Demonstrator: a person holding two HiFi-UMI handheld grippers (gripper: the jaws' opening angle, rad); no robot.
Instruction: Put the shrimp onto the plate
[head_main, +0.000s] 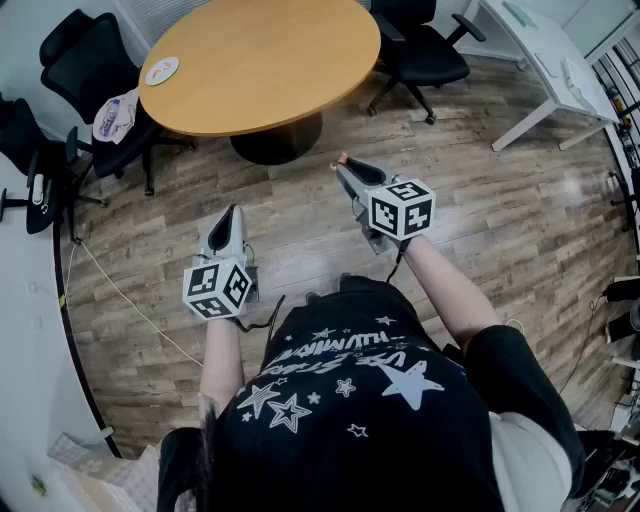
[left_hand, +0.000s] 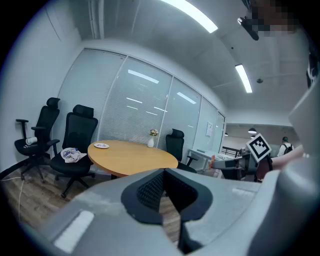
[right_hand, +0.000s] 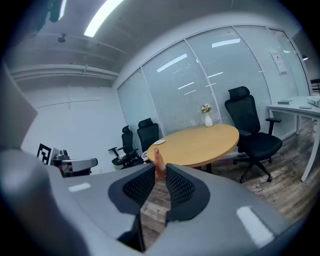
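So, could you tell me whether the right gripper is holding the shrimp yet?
Yes, shut on it: the right gripper has the shrimp pinched upright between its fingers.

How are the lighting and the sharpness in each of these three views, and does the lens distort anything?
Head view: even indoor light, a faint sheen on the floor, room edges bowed by the wide lens. Left gripper view: dark rounded corners, ceiling lights glaring white, near jaws soft. Right gripper view: the same bend and dark corners; the table is sharp, the near jaws blurred.
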